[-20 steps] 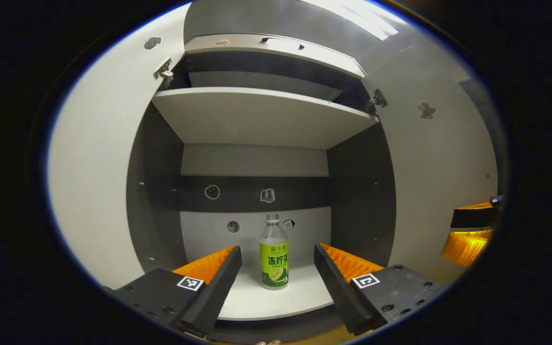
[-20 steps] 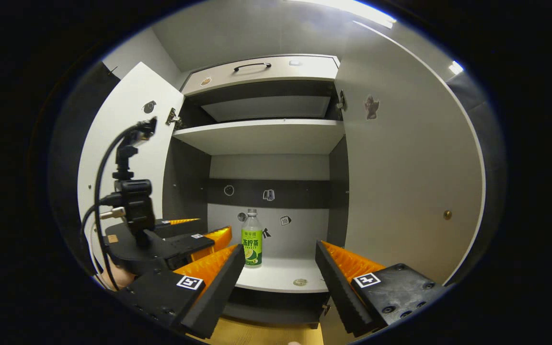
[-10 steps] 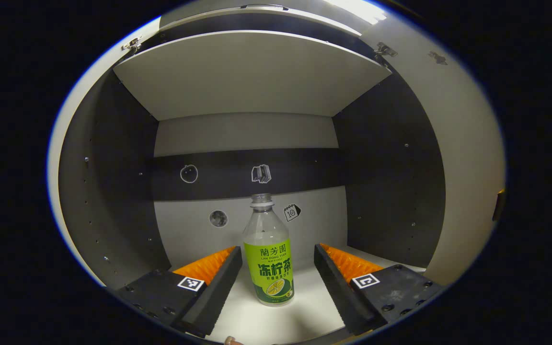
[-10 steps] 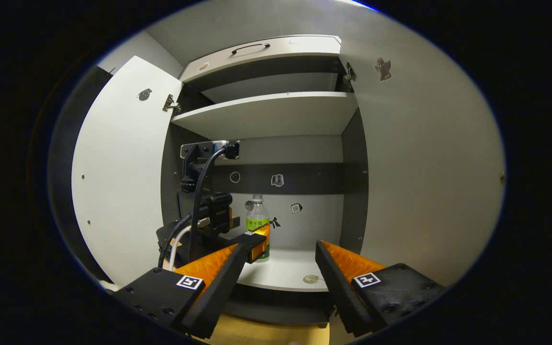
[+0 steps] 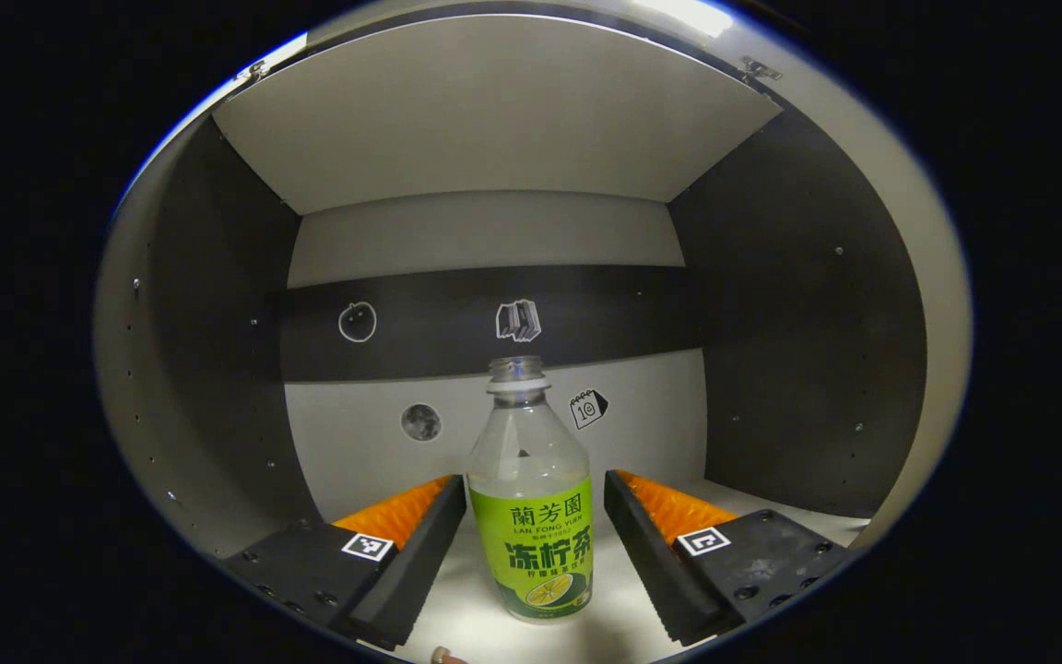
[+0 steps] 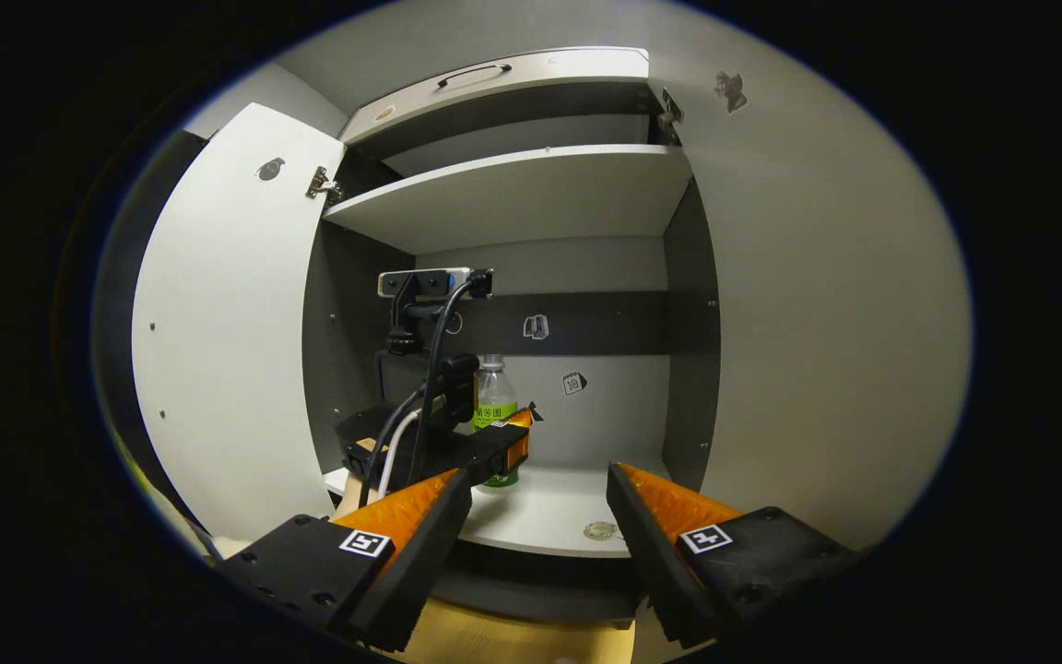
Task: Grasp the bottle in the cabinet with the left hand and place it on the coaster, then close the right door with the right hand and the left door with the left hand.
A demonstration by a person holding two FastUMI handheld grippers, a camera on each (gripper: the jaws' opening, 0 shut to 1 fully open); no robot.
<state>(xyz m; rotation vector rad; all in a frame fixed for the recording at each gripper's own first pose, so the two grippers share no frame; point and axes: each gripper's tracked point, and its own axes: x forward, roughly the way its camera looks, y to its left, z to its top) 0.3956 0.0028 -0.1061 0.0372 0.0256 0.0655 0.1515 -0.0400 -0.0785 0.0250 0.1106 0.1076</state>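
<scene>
1. Pushed deeper into the cabinet (image 5: pixel 218 304) over the last second, the left claw (image 5: pixel 535 503) now has the bottle (image 5: pixel 533 516) between its fingers, where a moment ago the bottle stood well ahead of the tips.

2. Its fingers stand apart, one on each side of the green label, and whether either one touches the plastic cannot be told; the spread looks meant to let the bottle slide in before the squeeze.

3. Upright on the pale bottom shelf (image 5: pixel 485 627), the bottle is clear, looks uncapped and empty, and wears a green wrap over its lower half.

4. From the right gripper view, the left claw (image 6: pixel 494 452) reaches in from the near left with its camera and cables on top, hiding most of the bottle (image 6: pixel 495 397).

5. Held back outside the cabinet, the right claw (image 6: pixel 536 503) waits with its fingers apart and nothing between them, likely to stay out of the way until its door's turn.

6. Both doors hang wide open, the left door (image 6: pixel 227 323) and the right door (image 6: pixel 817 323), leaving room for the bottle to come out.

7. A small round disc (image 6: pixel 600 530) lies near the shelf's front edge; whether it is the coaster cannot be told.
</scene>
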